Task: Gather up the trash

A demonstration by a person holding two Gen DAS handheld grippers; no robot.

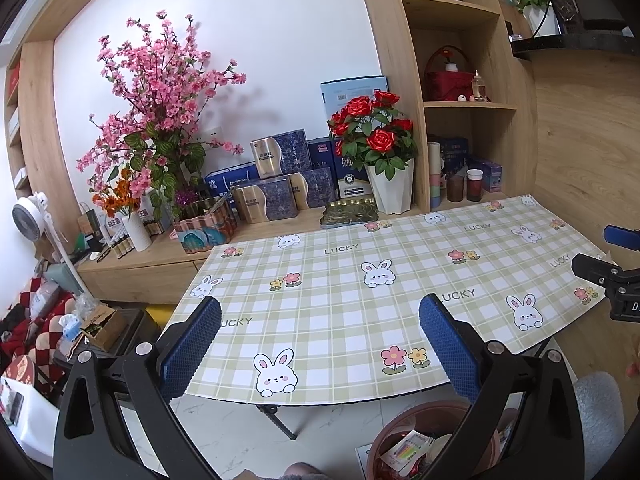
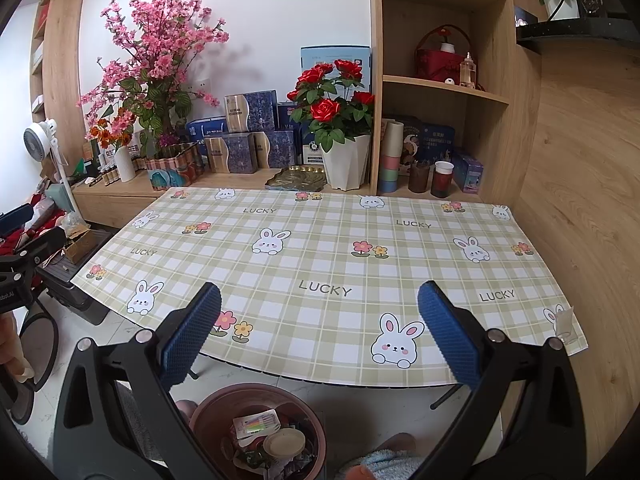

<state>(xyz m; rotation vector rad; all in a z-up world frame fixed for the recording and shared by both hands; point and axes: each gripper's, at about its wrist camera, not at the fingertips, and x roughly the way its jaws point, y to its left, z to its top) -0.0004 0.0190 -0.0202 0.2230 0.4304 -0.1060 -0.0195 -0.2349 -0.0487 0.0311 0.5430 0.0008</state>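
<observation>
I read "LUCKY" printed several times across the checked tablecloth [image 2: 320, 240] (rabbits and flowers between the words) covering the counter. From my left gripper [image 1: 320, 344] I see its blue fingers [image 1: 192, 344] spread wide, holding nothing and hovering above the near edge of the cloth. My right gripper [image 2: 320, 332] shows the same: fingers [image 2: 448, 332] spread wide, empty, touching nothing. On the floor below the near edge stands the brown trash bin [image 2: 208, 420], with wrappers and a round lid inside it. Behind the counter, left to right: a white fan [image 2: 38, 142], pink blossoms [image 2: 160, 28], blue and gold boxes [image 2: 248, 136], and red roses [image 2: 332, 96] in a white pot beside the wooden shelves [image 2: 440, 84].
</observation>
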